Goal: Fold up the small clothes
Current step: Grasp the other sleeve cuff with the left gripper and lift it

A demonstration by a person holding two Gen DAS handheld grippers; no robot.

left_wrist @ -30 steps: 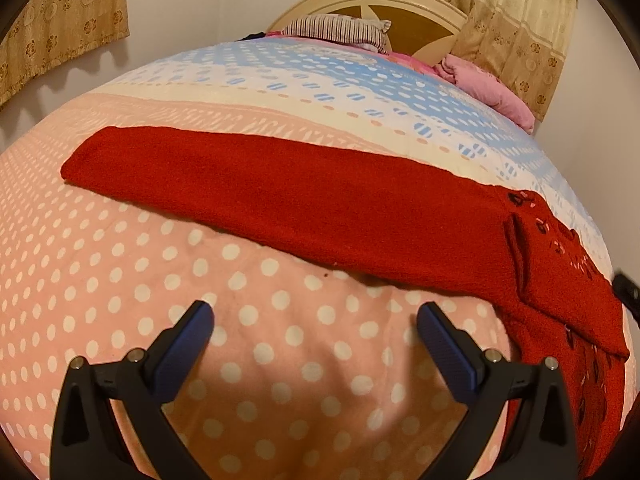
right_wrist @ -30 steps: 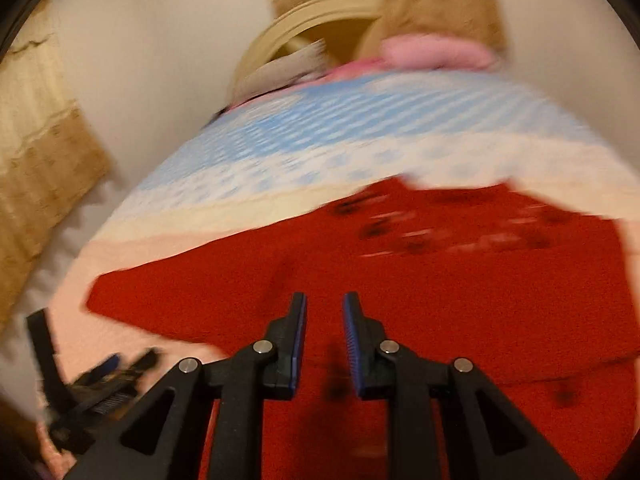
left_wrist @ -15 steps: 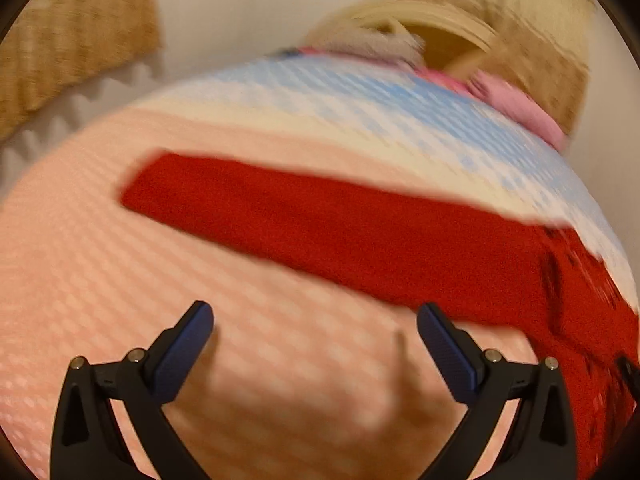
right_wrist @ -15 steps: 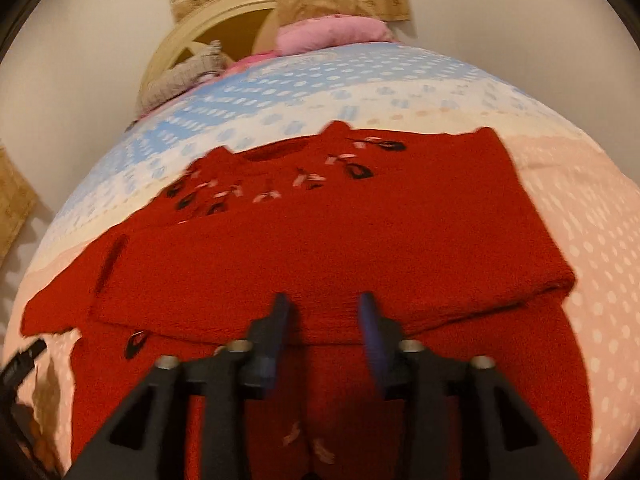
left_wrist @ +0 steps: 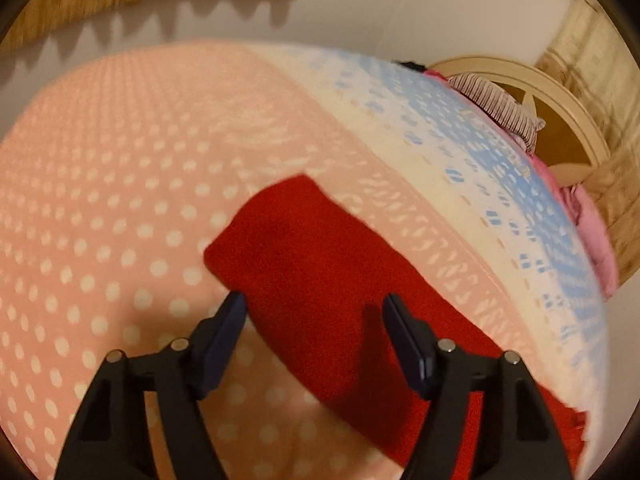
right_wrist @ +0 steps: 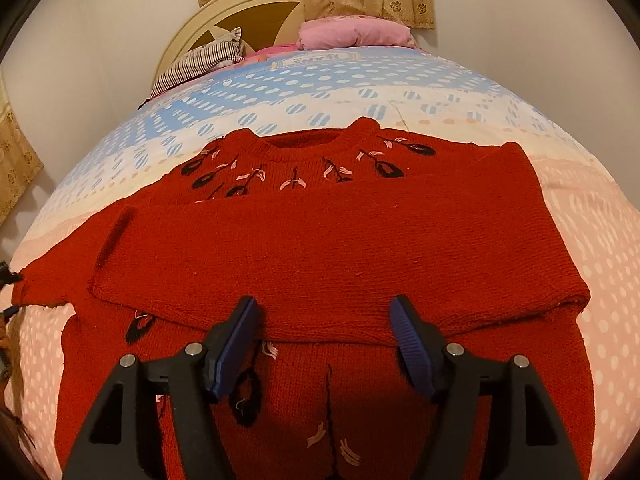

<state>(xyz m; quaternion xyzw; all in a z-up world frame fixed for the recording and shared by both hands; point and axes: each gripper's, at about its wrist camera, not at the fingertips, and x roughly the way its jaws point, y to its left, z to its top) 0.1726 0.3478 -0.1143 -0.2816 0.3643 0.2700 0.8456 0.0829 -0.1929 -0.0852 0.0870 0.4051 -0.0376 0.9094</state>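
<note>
Red knit sweater point(right_wrist: 320, 248) lies flat on the bed point(right_wrist: 592, 248). We see its unfolded sleeve point(left_wrist: 320, 264) just ahead of our left tongs point(left_wrist: 314, 308), long axis running back-right, cuff between jaws just closing, not pinched. Right tongs point(right_wrist: 324, 312) over the body, just opening, holding nothing. Left is nearer.
</note>
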